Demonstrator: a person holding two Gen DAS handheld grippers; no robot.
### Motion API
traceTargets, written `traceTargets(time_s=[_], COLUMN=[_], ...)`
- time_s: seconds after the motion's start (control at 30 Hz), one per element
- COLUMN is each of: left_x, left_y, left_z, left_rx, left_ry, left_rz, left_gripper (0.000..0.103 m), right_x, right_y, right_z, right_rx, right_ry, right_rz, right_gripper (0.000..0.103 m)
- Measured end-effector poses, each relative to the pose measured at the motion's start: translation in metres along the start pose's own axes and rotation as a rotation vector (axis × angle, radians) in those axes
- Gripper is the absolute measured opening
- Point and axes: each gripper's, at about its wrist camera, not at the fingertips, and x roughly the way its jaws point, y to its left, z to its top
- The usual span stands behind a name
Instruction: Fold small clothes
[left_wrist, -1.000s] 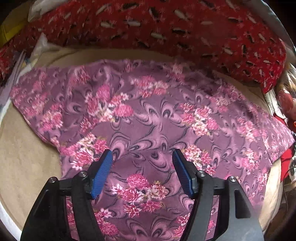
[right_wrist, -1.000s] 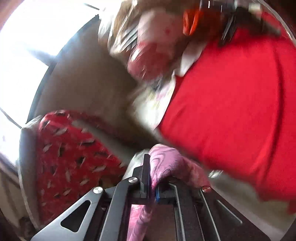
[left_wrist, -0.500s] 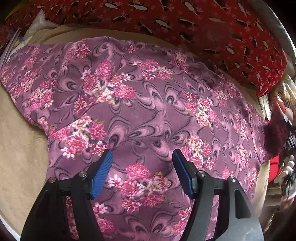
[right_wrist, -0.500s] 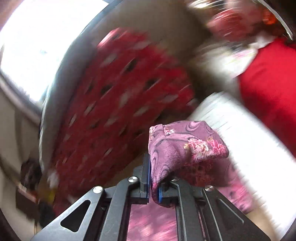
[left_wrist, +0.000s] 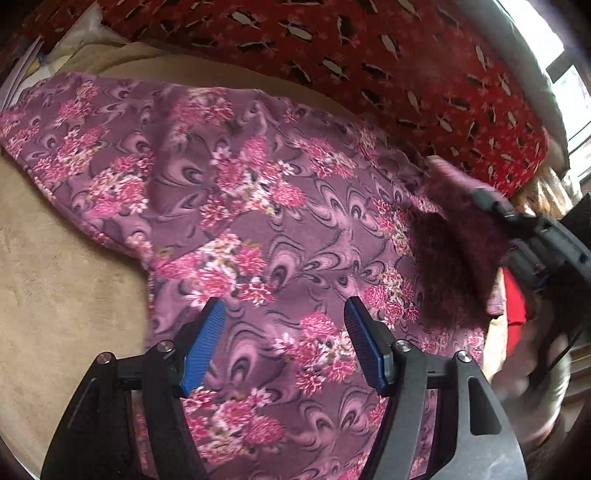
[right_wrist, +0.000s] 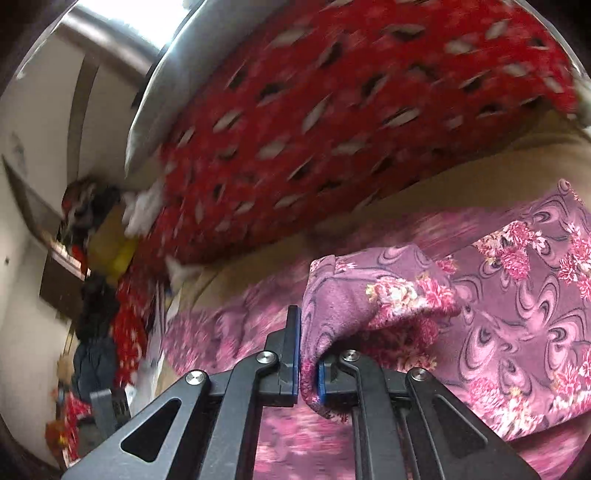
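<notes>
Item: floral purple garment (left_wrist: 280, 229), spread flat on the beige bed cover (left_wrist: 55, 295), lying under and ahead of your left gripper (left_wrist: 282, 341); its near hem is cut off by the frame. Left fingers (left_wrist: 203, 343): spread apart, holding nothing. Your right gripper (right_wrist: 307, 363): fingers clamped on a raised fold of that garment. Red patterned pillow (left_wrist: 369, 55) beyond, blurred in the right view.

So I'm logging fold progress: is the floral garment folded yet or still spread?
Mostly spread: the floral garment lies flat, while the right gripper, shut on one edge, lifts it over.
</notes>
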Motion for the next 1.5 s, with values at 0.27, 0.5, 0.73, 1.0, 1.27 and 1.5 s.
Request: traceTargets(time_s=[0.27,0.5,0.73,1.0,1.27,1.5], left_x=[-0.014,0.005,0.054,0.073,0.018,0.039], left_y=[0.005,-0.048,-0.117,-0.138,-0.055,-0.008], left_z=[-0.015,-0.022,-0.023,0.011,0.049,0.042], left_rx=[0.023,0.08,0.168,0.113,-0.091,-0.218], left_ry=[-0.003,0.051,0.084,0.034,-0.073,0.032], left_rz=[-0.051,-0.08,0.091,0.285,0.191,0.032], left_gripper=[0.066,0.066,0.066,0.011,0.009,0.014], right_x=[0.047,-0.035,-0.082,-0.124,-0.158,-0.089], right_y=[0.023,-0.014,-0.076,-0.128,-0.189,-0.18], right_z=[-0.082,-0.109,-0.1,-0.088,-0.057,-0.035], right_rx=[-0.055,0.018,0.137,0.236,0.369,0.314], right_ry=[0.249,0.194,0.131,0.004,-0.186,-0.021], right_rz=[-0.101,-0.032,-0.032,-0.004,-0.062,-0.041], right_gripper=[0.047,0.053,0.053,0.053,0.055,0.009])
